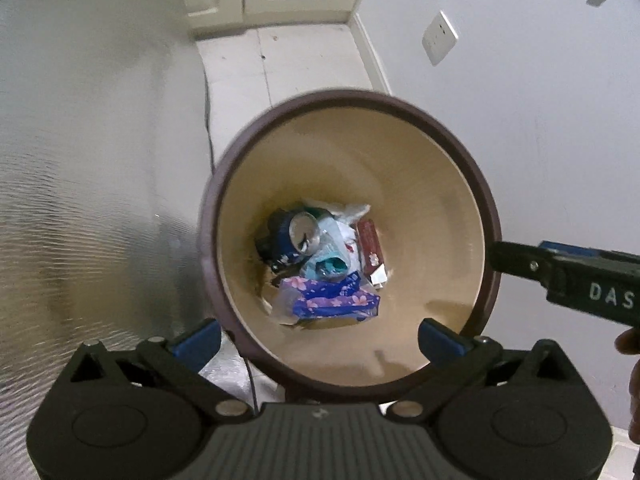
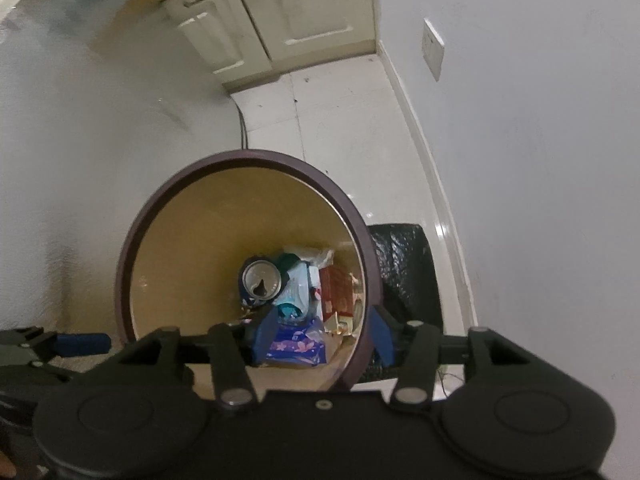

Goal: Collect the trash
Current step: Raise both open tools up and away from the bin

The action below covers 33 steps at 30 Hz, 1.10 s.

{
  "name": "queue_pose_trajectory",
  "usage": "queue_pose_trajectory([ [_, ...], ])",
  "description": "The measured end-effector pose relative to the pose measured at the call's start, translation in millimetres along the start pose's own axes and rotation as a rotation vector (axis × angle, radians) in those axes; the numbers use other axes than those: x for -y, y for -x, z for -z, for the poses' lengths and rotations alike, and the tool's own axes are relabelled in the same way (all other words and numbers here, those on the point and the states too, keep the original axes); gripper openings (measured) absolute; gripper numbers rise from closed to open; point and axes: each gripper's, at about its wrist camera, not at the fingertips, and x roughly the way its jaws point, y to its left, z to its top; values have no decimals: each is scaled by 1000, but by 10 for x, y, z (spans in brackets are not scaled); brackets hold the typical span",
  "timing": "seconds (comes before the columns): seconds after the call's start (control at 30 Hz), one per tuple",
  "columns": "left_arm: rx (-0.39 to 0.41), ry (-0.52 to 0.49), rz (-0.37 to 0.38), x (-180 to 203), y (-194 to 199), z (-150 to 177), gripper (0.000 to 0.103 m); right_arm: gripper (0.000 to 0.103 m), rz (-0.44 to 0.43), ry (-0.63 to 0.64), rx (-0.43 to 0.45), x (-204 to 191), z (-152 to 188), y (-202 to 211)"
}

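Observation:
A round trash bin with a dark brown rim (image 1: pixel 440 118) and tan inside stands on the floor. At its bottom lie a blue drink can (image 1: pixel 298 234), a blue flowered tissue pack (image 1: pixel 336 296), a red box (image 1: pixel 368 246) and crumpled plastic. My left gripper (image 1: pixel 320 338) is open and empty, its fingers astride the bin's near rim. My right gripper (image 2: pixel 324 330) is open, one finger inside the bin and one outside its right rim (image 2: pixel 362 248). It also shows at the bin's right edge in the left wrist view (image 1: pixel 520 258). The can (image 2: pixel 262 278) and tissue pack (image 2: pixel 298 346) show there too.
A textured silvery panel (image 1: pixel 88 184) stands left of the bin, a white wall with a socket (image 1: pixel 439 38) to the right. Cream cabinet doors (image 2: pixel 280 16) close off the far end of the tiled floor. A black bag (image 2: pixel 404 268) lies right of the bin. A cable (image 1: pixel 208 112) runs along the floor.

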Motion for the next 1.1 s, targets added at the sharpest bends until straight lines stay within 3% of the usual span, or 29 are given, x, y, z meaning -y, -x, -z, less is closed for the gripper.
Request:
queue_pose_trajectory([
  [0.37,95,21,-68,-81,639,77,103,101,-6,76,77,-129,-17,570],
  [0.77,219,63,-43,-195,1497,351,103,103,7,102,192,-357,45,1315],
  [1.1,354,71,-55,-279,2326,801,103,103,14,105,281,-589,298,2061],
])
